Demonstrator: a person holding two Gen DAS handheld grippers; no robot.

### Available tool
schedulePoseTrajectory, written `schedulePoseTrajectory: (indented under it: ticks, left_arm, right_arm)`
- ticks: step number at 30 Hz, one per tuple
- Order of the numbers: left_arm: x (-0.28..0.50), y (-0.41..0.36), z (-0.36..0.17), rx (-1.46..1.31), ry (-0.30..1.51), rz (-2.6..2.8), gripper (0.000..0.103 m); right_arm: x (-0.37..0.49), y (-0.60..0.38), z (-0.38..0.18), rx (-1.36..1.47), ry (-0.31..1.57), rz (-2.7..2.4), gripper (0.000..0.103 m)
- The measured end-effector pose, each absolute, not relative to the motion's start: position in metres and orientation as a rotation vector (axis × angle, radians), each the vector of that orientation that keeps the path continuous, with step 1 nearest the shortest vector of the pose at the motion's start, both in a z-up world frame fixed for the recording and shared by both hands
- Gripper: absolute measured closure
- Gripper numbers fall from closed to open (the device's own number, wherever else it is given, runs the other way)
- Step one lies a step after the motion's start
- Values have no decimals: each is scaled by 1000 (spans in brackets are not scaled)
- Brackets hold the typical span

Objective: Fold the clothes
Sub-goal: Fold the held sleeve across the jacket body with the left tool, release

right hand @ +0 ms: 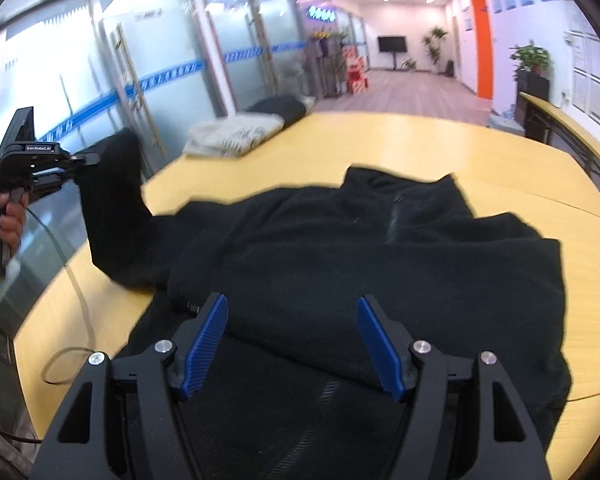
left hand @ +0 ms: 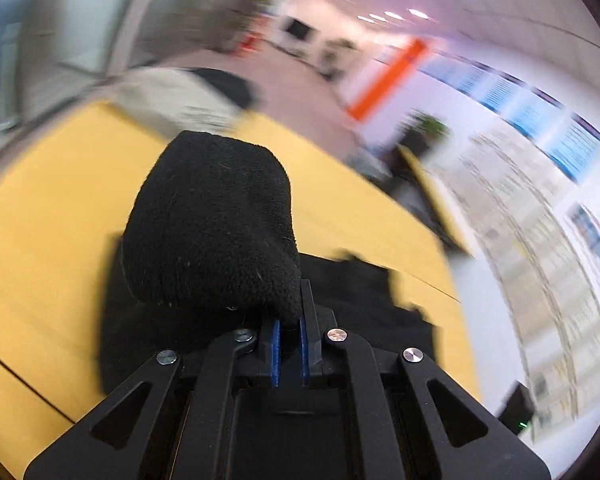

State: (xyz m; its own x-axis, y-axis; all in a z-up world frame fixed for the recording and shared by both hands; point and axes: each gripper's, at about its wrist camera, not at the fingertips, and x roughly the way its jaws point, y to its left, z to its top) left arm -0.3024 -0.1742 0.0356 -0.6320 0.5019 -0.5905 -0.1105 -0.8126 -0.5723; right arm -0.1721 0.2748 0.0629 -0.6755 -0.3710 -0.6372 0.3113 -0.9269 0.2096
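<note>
A black fleece garment point(right hand: 360, 264) lies spread on the yellow table point(right hand: 420, 148). My left gripper point(left hand: 289, 328) is shut on the garment's black sleeve point(left hand: 212, 224), which bulges up in front of its camera. In the right wrist view the left gripper point(right hand: 88, 158) holds that sleeve point(right hand: 112, 208) lifted off the table's left edge, with the sleeve hanging down to the body. My right gripper point(right hand: 292, 340) is open and empty, with its blue pads point(right hand: 206, 344) just above the near part of the garment.
A folded beige and black pile point(right hand: 240, 132) lies at the table's far left corner. A thin cable point(right hand: 76, 292) runs over the table's left edge. Glass partitions stand to the left, and a second yellow table point(right hand: 568, 128) to the right.
</note>
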Motion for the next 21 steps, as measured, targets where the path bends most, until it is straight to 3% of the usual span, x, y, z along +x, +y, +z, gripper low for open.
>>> schedulePoseTrajectory:
  ticks: [4, 10, 13, 17, 19, 21]
  left_arm:
    - [-313, -65, 28, -1144, -631, 2332, 97]
    - [-301, 64, -35, -1300, -470, 2252, 96]
    - [-296, 94, -69, -1419, -387, 2238, 87]
    - [-272, 92, -58, -1404, -400, 2263, 30]
    - [-259, 75, -37, -1307, -456, 2286, 20]
    - [-247, 48, -12, -1204, -470, 2316, 2]
  right_arm:
    - [-161, 320, 78, 932, -244, -2655, 31]
    - [-145, 386, 75, 924, -374, -2763, 31]
    - [-145, 411, 67, 941, -439, -2783, 31]
    - [-159, 420, 54, 974, -446, -2774, 26]
    - [-168, 416, 47, 981, -458, -2752, 14]
    - [-180, 405, 37, 994, -484, -2710, 11]
